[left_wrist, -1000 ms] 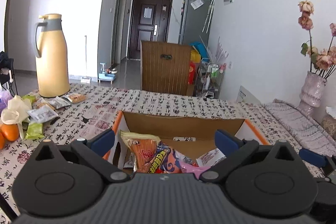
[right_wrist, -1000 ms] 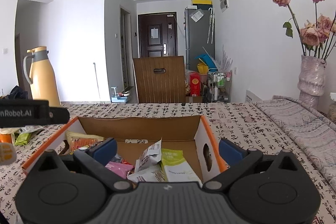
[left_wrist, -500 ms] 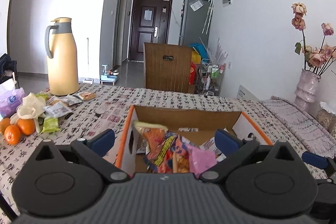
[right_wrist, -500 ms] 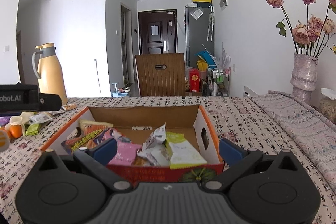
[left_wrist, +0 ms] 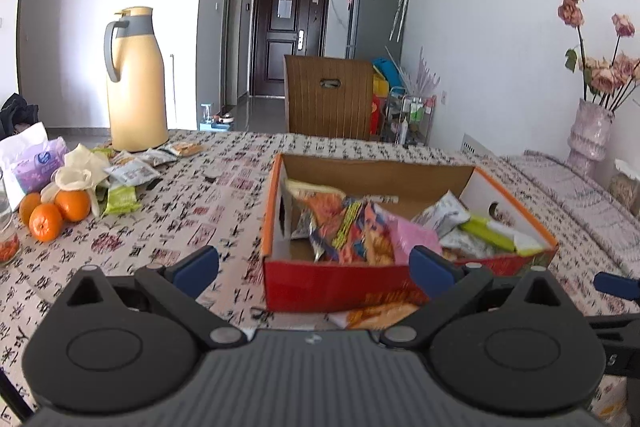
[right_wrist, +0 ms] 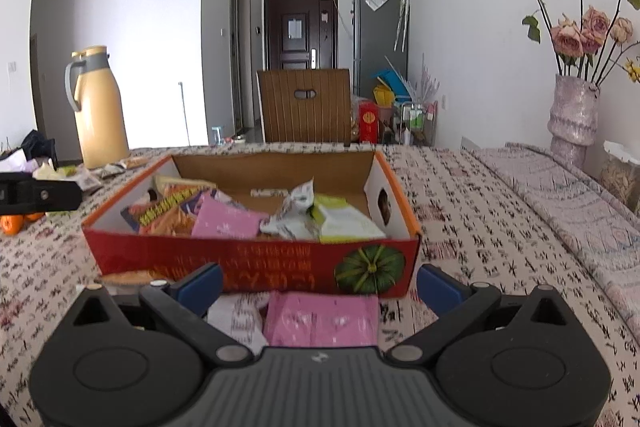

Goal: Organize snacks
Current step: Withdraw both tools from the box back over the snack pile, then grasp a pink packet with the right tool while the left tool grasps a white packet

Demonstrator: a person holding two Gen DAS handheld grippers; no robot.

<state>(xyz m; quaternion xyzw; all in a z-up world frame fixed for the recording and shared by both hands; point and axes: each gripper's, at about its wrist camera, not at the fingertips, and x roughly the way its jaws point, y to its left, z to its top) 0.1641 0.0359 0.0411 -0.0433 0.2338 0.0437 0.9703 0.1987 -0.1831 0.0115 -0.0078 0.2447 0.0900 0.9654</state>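
Both grippers hover empty, jaws spread wide, before the red cardboard box already holding several snack packets. A pink snack packet lies flat on the patterned tablecloth, just in front of the box's near wall and directly between the right gripper fingers, its long axis crosswise to them. The right is nearer; the left gripper faces the box's left corner, with an orange packet below it.

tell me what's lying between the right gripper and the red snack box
In the right wrist view, a pink snack packet lies flat on the tablecloth between the open right gripper and the red snack box, with a white packet beside it.
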